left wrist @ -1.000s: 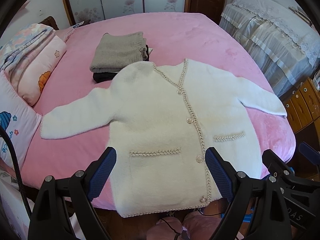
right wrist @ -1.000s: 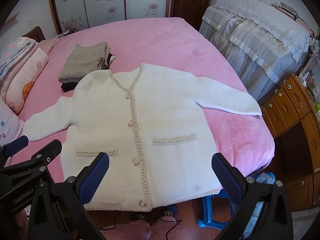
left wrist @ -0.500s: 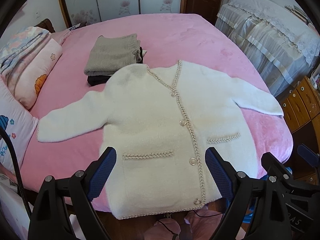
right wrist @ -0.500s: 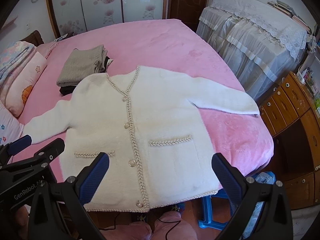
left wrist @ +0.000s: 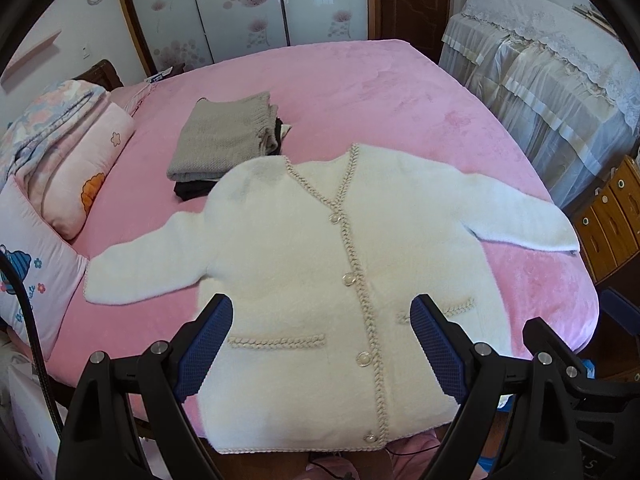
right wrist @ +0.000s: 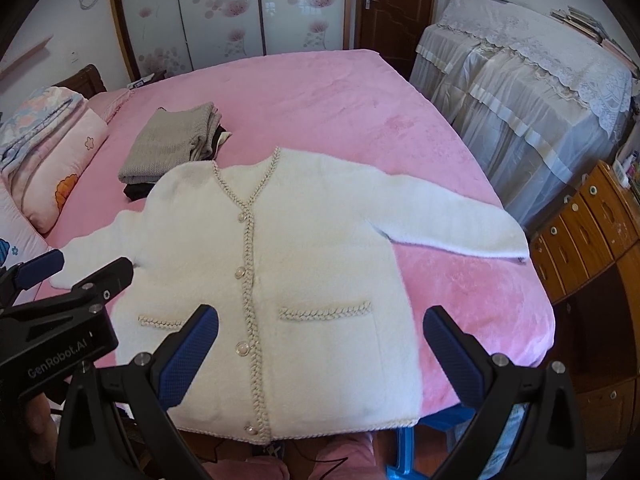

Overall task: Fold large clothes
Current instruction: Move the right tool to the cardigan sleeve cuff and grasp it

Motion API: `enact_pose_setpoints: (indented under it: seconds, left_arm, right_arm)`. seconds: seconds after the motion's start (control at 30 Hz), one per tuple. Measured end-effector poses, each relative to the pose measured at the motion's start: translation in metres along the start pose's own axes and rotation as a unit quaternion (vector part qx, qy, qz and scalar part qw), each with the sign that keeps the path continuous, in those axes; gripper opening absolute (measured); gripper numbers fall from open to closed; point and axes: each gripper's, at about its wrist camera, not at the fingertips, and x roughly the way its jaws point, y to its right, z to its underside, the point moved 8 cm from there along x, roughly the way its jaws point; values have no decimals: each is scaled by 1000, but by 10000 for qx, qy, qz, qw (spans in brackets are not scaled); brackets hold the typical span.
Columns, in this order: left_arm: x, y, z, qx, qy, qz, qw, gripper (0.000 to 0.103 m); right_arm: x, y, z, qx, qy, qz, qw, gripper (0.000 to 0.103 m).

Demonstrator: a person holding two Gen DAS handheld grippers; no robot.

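Below and ahead of the left gripper point(left wrist: 322, 344), in the left wrist view, the white cardigan point(left wrist: 320, 272) lies flat and buttoned on the pink bed point(left wrist: 360, 92), with both sleeves spread to the sides. The jaws stand wide apart and hold nothing; the blue pads point(left wrist: 204, 348) hang above the lower front, near the two pockets. I judge the fabric to be thick, fluffy and soft, so it will sag and not keep a shape when lifted. It looks light, but bulky. A good place to take it seems the cuff of the left sleeve point(left wrist: 132, 276), which lies to the left of this gripper, or the hem corner just under the pads.

Under the right gripper point(right wrist: 320, 354), in the right wrist view, the same cardigan fills the middle. This gripper is also wide open and empty, above the right pocket point(right wrist: 326, 314). The right sleeve point(right wrist: 460, 224) stretches far to the right and ahead, toward the bed edge. Beyond the collar, well ahead, a folded grey pile point(right wrist: 172, 144) rests.
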Motion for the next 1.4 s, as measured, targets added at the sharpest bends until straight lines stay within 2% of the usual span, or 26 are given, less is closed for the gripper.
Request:
enact_pose_setpoints:
  seconds: [0.23,0.37,0.47,0.67,0.8,0.9,0.97,1.07,1.17,1.23,1.3,1.4]
  left_arm:
    - [8,67,-29,181,-1,-170,9997,89]
    - [29,110,-45,110,-343,35,9993,89]
    - [48,141,-56,29,-473,181,9987,89]
    - [99,201,-74,39,-576,388,9976,89]
    - [137,234,-80,-59,-697,461,9965,89]
    - [165,255,-84,-81,-755,487,9959,89]
    - [179,264,-83,-84,-786,476,9957,89]
    - [201,280,-81,-47,-896,453,9949,89]
    - [215,293,-79,22,-940,430,9946,89]
    - [222,298,-77,85,-953,381,9947,89]
    - [230,305,-75,194,-1007,361,9941,89]
    - [238,307,-74,243,-1051,330,9936,89]
  right_arm:
    - [19,59,-24,-12,22,-383,9993,103]
    - [38,98,-33,93,-2,-481,9988,103]
    - [58,136,-39,297,23,-383,9988,103]
    - [114,222,-40,1018,-306,-147,9942,102]
    - [155,281,-31,1556,-545,0,9863,92]
    - [186,324,-17,2090,-739,0,9751,89]
    - [205,352,-5,2547,-865,-24,9632,89]
    - [230,385,16,3281,-1009,-109,9392,88]
    - [257,410,37,3901,-1181,-305,9127,82]
    - [271,417,43,4162,-1198,-473,9001,74]
    - [284,421,47,4330,-1233,-576,8911,70]
    - [298,425,40,4349,-1111,-566,8918,67]
